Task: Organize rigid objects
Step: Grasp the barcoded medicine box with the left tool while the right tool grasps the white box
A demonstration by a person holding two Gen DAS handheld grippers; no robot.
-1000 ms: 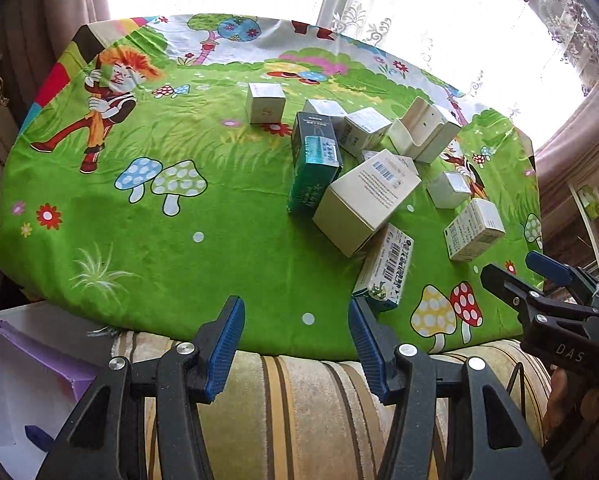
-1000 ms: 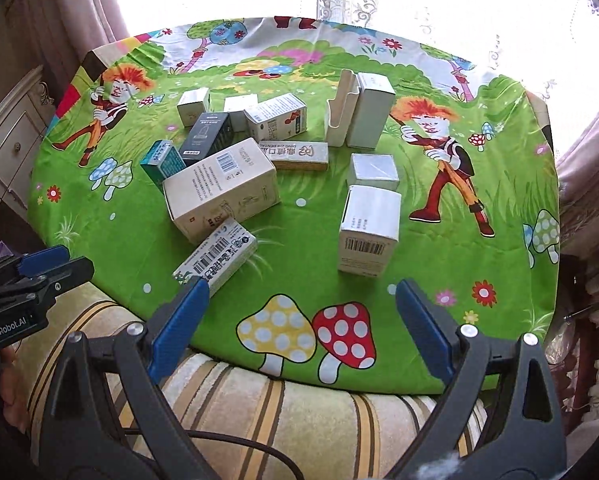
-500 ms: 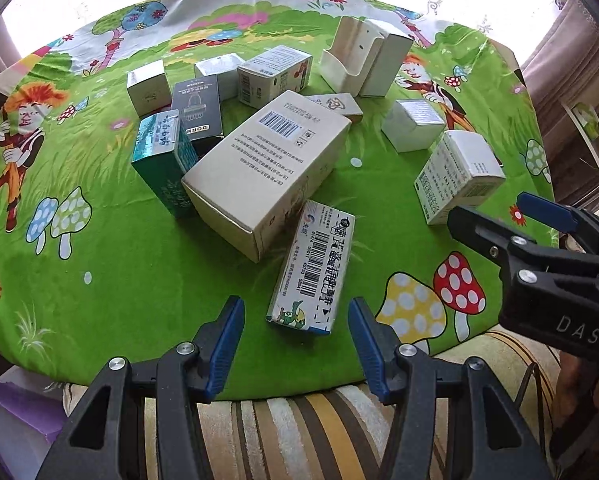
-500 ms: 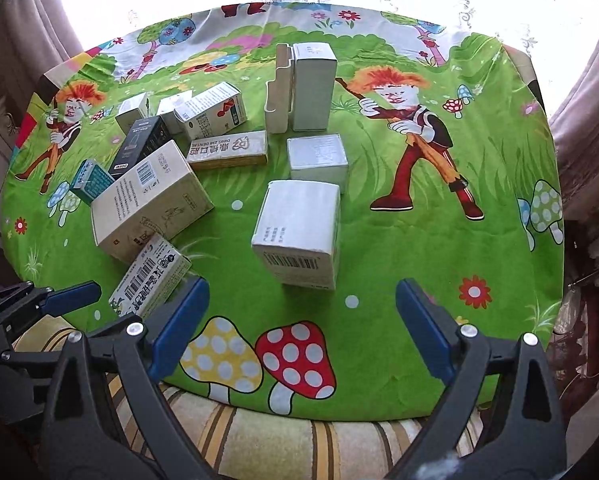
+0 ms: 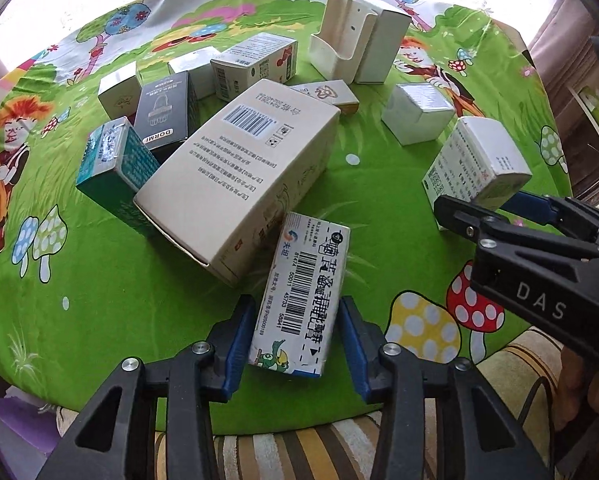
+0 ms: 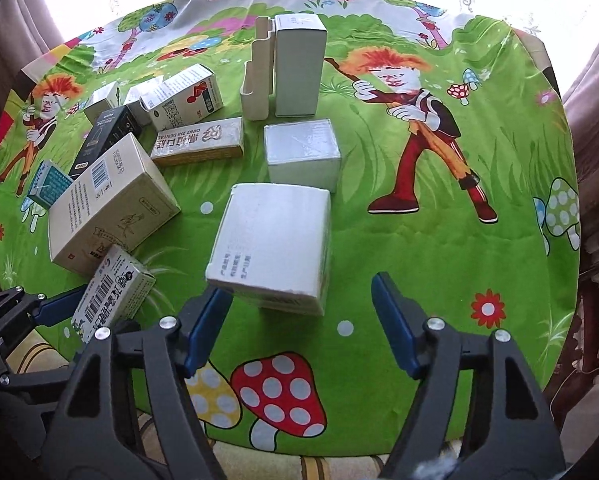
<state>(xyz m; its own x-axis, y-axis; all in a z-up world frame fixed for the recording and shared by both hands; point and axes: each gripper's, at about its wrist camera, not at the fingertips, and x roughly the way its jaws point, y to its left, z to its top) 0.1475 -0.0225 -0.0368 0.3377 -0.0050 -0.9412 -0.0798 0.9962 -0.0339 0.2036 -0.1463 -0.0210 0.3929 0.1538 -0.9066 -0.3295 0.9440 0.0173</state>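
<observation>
Several cardboard boxes lie on a green cartoon tablecloth (image 5: 99,300). My left gripper (image 5: 297,340) is open, its blue pads on either side of the near end of a slim barcode box (image 5: 303,296), with small gaps. That box also shows in the right wrist view (image 6: 113,292). My right gripper (image 6: 299,320) is open wide, its pads flanking the near end of a white box (image 6: 273,240), apart from it. The right gripper also shows in the left wrist view (image 5: 495,210), next to the same white box (image 5: 475,164).
A large beige box (image 5: 239,172) leans on a teal box (image 5: 115,168) beside the slim box. A black box (image 5: 163,116), a white cube (image 6: 301,152), a flat dental box (image 6: 199,142), a white holder (image 6: 259,76) and a tall white box (image 6: 299,64) stand farther back.
Both grippers have moved forward over the table. The left gripper now straddles the slim barcode box; the right gripper now straddles the white box. Both stay open.
</observation>
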